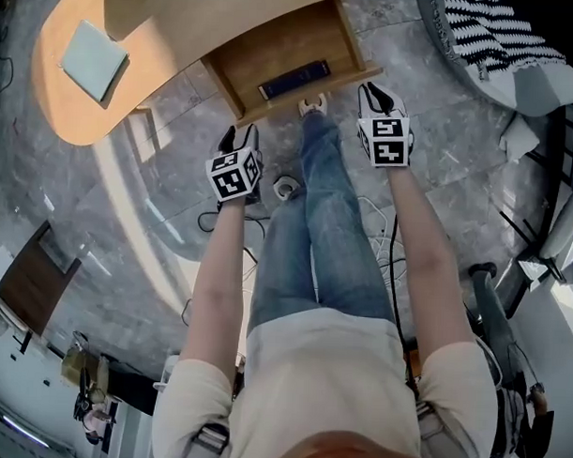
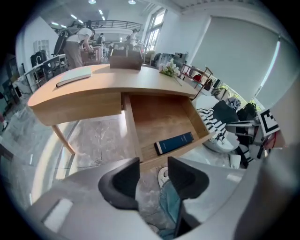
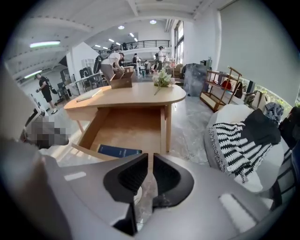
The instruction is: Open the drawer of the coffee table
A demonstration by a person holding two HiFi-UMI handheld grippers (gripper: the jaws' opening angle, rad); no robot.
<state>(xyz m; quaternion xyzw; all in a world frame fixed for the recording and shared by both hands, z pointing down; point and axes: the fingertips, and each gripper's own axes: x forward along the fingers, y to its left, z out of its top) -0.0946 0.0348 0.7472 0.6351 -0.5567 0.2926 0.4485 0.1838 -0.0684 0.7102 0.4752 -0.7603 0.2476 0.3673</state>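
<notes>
The wooden coffee table (image 1: 162, 31) has its drawer (image 1: 274, 54) pulled far out, with a dark blue book (image 1: 294, 80) lying along the drawer's front wall. My left gripper (image 1: 238, 135) hangs over the floor, short of the drawer's left front corner; in the left gripper view the left gripper (image 2: 153, 171) stands open and empty above the drawer (image 2: 159, 117) and book (image 2: 174, 142). My right gripper (image 1: 374, 93) hovers just off the drawer's right front corner. In the right gripper view the right gripper (image 3: 150, 164) has its jaws almost together with nothing between them, the drawer (image 3: 126, 129) beyond.
A pale notebook (image 1: 93, 59) lies on the tabletop, with a box (image 2: 125, 60) and flowers (image 2: 169, 69) farther back. The person's legs (image 1: 324, 225) and a shoe (image 1: 313, 105) reach to the drawer front. A striped cushion (image 1: 495, 33) sits right; cables (image 1: 380, 236) cross the floor.
</notes>
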